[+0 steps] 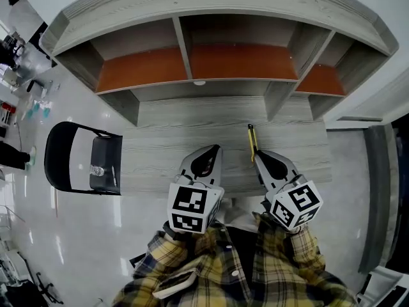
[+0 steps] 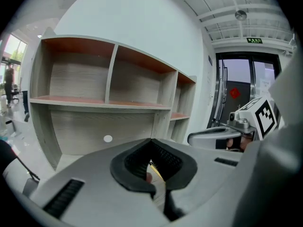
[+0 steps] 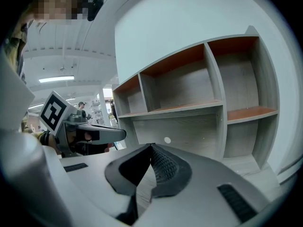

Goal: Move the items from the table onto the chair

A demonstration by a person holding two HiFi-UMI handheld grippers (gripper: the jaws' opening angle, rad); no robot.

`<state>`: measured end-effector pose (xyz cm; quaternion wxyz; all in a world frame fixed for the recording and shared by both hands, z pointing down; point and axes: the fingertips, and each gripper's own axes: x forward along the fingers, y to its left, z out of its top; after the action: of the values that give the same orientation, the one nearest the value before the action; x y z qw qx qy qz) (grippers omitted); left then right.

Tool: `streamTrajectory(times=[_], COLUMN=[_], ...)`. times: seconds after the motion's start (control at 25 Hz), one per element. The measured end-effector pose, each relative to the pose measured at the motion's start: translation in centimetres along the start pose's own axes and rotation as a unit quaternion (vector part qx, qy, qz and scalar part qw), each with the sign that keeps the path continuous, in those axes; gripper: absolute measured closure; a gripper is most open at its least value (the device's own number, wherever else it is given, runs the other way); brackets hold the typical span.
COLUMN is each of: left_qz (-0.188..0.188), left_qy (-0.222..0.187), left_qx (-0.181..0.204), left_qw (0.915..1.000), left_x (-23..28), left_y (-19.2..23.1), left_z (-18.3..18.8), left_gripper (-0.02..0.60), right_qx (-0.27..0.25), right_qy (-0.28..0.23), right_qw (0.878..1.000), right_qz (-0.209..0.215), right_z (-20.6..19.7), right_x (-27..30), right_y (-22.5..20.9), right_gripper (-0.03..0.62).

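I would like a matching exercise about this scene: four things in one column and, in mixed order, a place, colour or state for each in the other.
Things:
1. chair
2. yellow pen
3. shelf boards
4. left gripper

Descriptions:
a. orange
b. fingers shut
c. lying on the table
d. standing on the floor, at the table's left end in the head view

Pairs: 1-d, 2-c, 3-a, 4-b
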<state>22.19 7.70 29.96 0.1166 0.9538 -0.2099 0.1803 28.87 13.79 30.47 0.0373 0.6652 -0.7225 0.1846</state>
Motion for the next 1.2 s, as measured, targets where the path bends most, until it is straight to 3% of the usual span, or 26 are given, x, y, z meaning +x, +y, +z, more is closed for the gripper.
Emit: streamTrajectory(times=[0.84,1.0,1.2], left_qz=[-0.001,0.013,0.045], left_qy=[0.005,0.012,0.043], left_qx=[-0.010,-0.020,-0.039], left_qw=[0.9999,0.9996,0.9973], left_x=[0.1,-0.3,-1.8], left_y=[0.8,1.3,2.7], left_z=[-0.3,-1.3,-4.1], left_gripper=[0.578,0.578,0.578], right_qx=[0.006,0.027,0.054], right_qy=[0.002,0.016,0.073], right_qw=[1.000,0.999,0.994], right_qz=[-0.011,-0.041,-0.057], right_z=[-0.1,-2.2,-7.2], right_x=[0.4,0.7,2.9], right_y=[-0.9,-3.4,-7.3], right_gripper=[0.577,0.576,0.574])
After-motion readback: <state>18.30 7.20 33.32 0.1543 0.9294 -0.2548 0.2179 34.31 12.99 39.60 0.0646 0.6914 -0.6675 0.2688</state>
